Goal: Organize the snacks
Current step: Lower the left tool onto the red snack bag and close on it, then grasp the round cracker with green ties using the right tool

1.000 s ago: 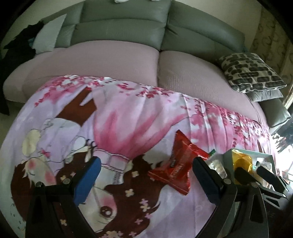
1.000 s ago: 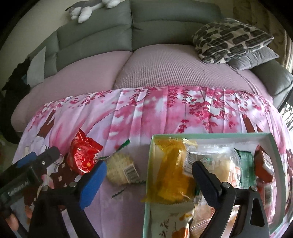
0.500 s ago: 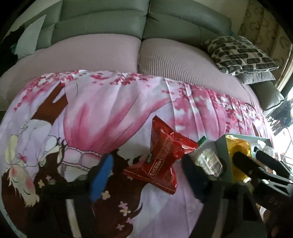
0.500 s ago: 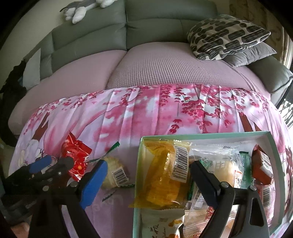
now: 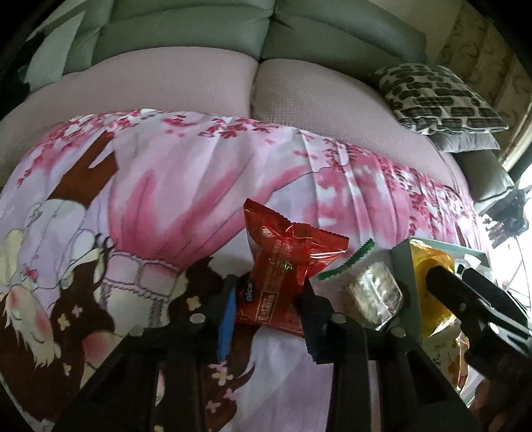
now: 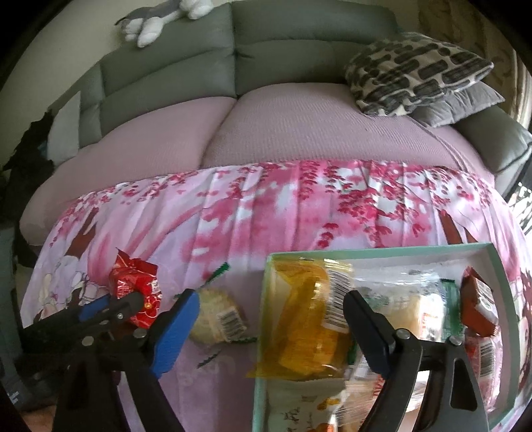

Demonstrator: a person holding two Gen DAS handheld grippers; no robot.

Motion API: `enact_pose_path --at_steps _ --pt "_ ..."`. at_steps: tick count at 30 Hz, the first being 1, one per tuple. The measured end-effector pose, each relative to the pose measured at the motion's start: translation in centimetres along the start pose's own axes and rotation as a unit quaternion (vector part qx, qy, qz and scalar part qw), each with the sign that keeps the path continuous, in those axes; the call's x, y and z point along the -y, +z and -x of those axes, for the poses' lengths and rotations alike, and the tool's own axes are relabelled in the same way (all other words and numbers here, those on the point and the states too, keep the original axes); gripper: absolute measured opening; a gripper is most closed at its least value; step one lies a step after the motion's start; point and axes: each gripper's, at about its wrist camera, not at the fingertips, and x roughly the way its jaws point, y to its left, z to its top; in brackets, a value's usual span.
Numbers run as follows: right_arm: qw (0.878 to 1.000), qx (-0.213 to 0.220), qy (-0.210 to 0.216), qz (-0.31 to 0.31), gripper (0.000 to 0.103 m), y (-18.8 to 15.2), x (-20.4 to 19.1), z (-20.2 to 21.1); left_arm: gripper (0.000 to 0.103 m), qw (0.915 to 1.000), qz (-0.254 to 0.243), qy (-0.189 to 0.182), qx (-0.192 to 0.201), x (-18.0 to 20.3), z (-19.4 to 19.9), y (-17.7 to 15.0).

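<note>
Pinching the red snack packet [image 5: 286, 275], the left gripper [image 5: 269, 299] has just snapped its jaws together from wide apart, so the packet is now secured on the pink floral cloth [image 5: 199, 172], ready to lift. Beside it, a clear-wrapped pastry [image 5: 374, 292] lies loose just outside the green box [image 6: 382, 251]. The right gripper [image 6: 269, 319], spread but narrowing, straddles the yellow packet [image 6: 306, 319] inside that box without touching it.

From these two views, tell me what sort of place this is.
Most likely a living room at home. A grey sofa runs along the back with a patterned cushion and a plush toy on it, and a pink cartoon-print cloth covers the surface in front.
</note>
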Motion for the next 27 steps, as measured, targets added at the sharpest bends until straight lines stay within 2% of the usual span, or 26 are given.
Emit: enact_pose_path --at_steps 3,7,10,18,27 --pt "1.0 0.0 0.021 0.019 0.083 -0.1 -1.4 -0.2 0.036 0.9997 0.012 0.021 -0.007 -1.0 0.3 -0.1" --pt "0.998 -0.017 0.046 0.041 0.069 -0.5 -3.2 -1.0 0.036 0.999 0.029 0.031 -0.012 -2.4 0.7 -0.2" --pt "0.996 -0.026 0.055 0.068 0.068 -0.8 -4.7 -1.8 0.036 0.998 0.036 0.05 -0.013 -3.4 1.2 -0.2" --pt "0.993 -0.057 0.038 0.093 0.067 -0.8 -5.4 -4.9 0.036 0.9975 0.047 0.05 -0.014 -4.7 1.6 -0.2" --pt "0.992 -0.074 0.043 0.097 0.065 -0.2 -5.2 -5.6 0.036 0.9976 0.044 0.051 -0.015 -4.6 1.4 -0.2"
